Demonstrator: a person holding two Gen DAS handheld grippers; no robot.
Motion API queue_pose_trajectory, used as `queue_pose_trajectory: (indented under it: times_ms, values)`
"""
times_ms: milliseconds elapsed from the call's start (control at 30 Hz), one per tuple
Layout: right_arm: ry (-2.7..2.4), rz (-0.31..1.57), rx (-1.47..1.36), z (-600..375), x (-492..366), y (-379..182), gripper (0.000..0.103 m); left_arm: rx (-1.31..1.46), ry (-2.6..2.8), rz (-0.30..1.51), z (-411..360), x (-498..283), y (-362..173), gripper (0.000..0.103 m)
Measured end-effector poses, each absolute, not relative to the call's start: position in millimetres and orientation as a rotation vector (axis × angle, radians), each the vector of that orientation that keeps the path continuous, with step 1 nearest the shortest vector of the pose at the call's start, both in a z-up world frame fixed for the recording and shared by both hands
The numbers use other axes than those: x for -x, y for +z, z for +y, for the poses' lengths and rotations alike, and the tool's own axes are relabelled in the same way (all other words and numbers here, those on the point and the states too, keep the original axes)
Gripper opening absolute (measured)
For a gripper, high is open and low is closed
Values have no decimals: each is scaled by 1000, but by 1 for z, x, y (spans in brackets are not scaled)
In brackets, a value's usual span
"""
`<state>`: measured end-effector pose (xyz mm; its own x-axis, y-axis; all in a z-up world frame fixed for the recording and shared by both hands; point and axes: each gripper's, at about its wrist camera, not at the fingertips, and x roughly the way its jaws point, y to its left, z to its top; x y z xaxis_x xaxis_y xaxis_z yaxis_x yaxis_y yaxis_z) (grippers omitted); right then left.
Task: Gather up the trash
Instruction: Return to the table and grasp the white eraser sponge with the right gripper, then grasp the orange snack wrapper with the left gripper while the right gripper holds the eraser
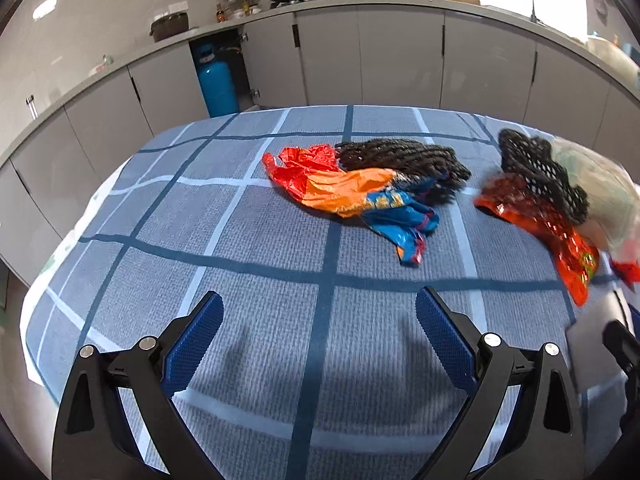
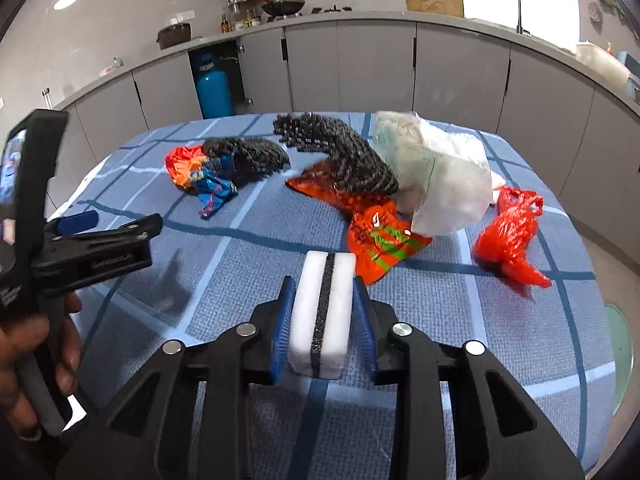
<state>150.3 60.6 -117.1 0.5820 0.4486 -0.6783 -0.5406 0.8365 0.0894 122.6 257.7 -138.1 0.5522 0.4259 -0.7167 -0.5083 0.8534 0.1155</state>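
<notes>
My right gripper (image 2: 323, 280) is shut on a white foam block (image 2: 322, 320) with a black stripe, held just above the blue checked tablecloth (image 2: 440, 320). My left gripper (image 1: 320, 296) is open and empty over the cloth; in the right wrist view it (image 2: 116, 224) shows at the left, held by a hand (image 2: 24, 360). Ahead lies trash: an orange, red and blue wrapper (image 1: 344, 192) against black netting (image 1: 404, 160), more black mesh (image 2: 340, 152) on an orange-red wrapper (image 2: 376, 236), a white plastic bag (image 2: 440, 172) and a red plastic bag (image 2: 512, 232).
Grey kitchen cabinets (image 1: 400, 52) and a worktop curve behind the table. A blue gas cylinder (image 1: 218, 84) stands in an open cabinet. On the worktop are a wok (image 2: 282, 6) and a tap (image 2: 514, 0). The table's edges fall away left and right.
</notes>
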Motion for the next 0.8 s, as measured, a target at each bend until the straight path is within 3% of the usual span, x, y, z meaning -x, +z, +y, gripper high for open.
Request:
queue_pose_trajectory:
  times_ms: [500, 533, 667, 800]
  values:
    - [563, 757, 109, 48, -173, -126, 29, 221, 564, 877, 270, -210, -160, 95]
    - [566, 756, 107, 47, -172, -127, 29, 236, 569, 884, 273, -210, -164, 92]
    - [579, 757, 104, 45, -175, -127, 29, 279, 534, 885, 280, -199, -167, 48]
    - [583, 750, 109, 46, -174, -128, 29, 280, 515, 887, 284, -177, -164, 33]
